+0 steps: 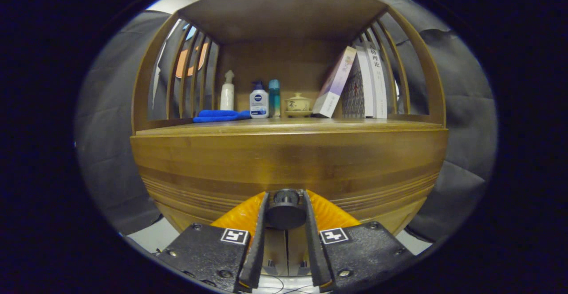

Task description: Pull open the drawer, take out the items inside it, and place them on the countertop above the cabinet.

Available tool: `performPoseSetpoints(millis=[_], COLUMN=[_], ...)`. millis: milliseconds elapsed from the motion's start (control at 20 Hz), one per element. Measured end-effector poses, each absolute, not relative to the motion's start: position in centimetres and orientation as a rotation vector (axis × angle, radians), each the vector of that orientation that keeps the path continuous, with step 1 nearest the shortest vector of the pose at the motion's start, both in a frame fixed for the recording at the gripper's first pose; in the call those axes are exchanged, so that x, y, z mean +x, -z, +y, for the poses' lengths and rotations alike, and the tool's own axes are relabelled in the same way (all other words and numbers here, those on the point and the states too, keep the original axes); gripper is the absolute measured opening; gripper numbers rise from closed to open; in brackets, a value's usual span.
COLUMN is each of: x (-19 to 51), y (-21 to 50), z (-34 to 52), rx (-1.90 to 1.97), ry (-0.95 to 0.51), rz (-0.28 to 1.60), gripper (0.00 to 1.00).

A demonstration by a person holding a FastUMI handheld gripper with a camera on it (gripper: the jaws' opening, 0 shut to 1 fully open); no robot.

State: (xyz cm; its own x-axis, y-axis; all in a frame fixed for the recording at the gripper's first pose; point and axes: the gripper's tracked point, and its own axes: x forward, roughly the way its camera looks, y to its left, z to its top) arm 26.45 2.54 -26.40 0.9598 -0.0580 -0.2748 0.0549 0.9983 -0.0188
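The drawer knob [285,209], a dark round pull, sits between my tongs [285,212], and both fingers [259,236] press against its sides, so I have it gripped. The drawer front [288,170] lies flush with the wooden cabinet [177,214] as far as I can tell, so I judge the pull not yet made; whatever lies inside is hidden. Everything after the grasp is left: draw the drawer out toward me, lift the items, set them up on the counter [288,126]. That counter, just above the drawer, has a bare near strip, while far back stand a blue cloth [219,115] and a spray bottle [227,91] at left, a pump bottle [258,102], a lidded cup [297,103], and leaning books [355,83] at right.
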Motion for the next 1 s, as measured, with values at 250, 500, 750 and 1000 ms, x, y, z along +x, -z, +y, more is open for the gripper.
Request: performPoseSetpoints(millis=[250, 500, 750, 1000], x=[26.1, 24.0, 20.4, 16.6], y=[26.4, 26.3, 26.0, 25.7], z=[2.3, 2.4, 2.5, 2.6], rx=[-0.020, -0.018, -0.011, 0.001], ry=[0.056, 0.050, 0.041, 0.040], rz=[0.307, 0.315, 0.319, 0.324], gripper=[0.38, 0.35, 0.34, 0.32])
